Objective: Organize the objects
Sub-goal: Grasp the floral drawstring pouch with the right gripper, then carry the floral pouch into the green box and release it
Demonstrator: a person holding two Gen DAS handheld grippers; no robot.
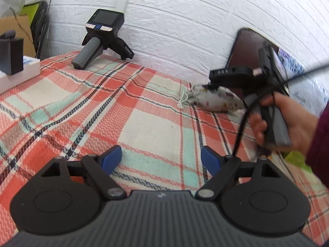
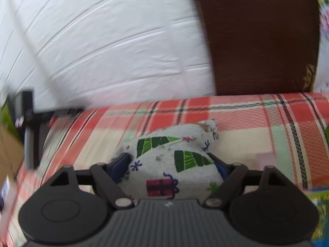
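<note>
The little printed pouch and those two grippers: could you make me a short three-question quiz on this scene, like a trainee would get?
1. True or false: the left gripper has something between its blue fingers.
2. Which gripper is at the printed pouch? A) left B) right C) neither
3. Fill in: the pouch lies on a ____ cloth.

Key:
1. False; its fingers stand apart over bare cloth.
2. B; the right gripper has a finger on each side of the pouch, though whether it is squeezing yet is unclear.
3. Plaid, in red, cream and mint checks.
</note>
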